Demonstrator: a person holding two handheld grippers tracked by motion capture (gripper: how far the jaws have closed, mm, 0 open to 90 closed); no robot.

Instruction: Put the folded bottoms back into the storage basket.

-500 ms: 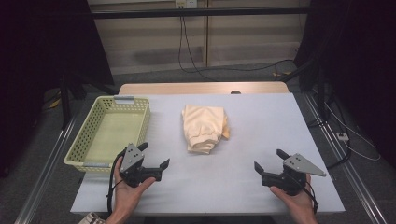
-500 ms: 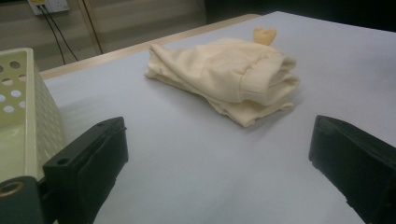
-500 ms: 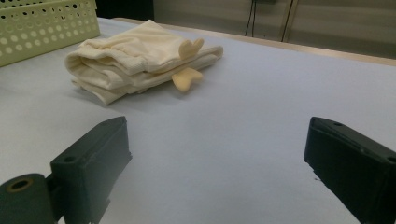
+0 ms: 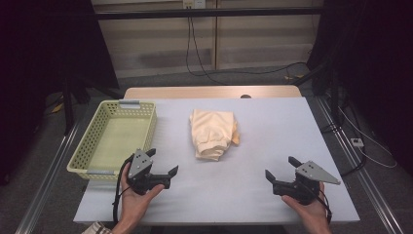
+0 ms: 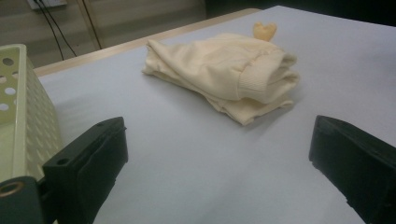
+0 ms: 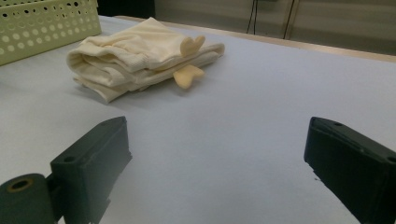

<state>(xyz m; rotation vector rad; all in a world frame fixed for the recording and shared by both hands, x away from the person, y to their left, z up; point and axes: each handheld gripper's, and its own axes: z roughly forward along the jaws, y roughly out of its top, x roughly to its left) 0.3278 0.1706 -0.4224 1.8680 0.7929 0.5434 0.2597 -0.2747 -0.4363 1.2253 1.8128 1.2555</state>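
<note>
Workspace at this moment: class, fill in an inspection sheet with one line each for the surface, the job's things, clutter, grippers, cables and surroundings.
Surface: pale grey table top, wooden edge at the far side.
Job's things: folded cream garment lying mid-table; pale green perforated basket at the table's left, nothing seen in it.
Clutter: nothing seen.
Grippers: left gripper and right gripper both open, held near the front edge, apart from the garment.
Cables: black cables hang from a wall socket; a white lead lies on the floor at right.
Surroundings: dark curtains either side, pale wall panels behind.

Soft ribbed cream cloth (image 4: 213,133); perforated, probably plastic basket (image 4: 117,139); matt smooth table (image 4: 272,141).
</note>
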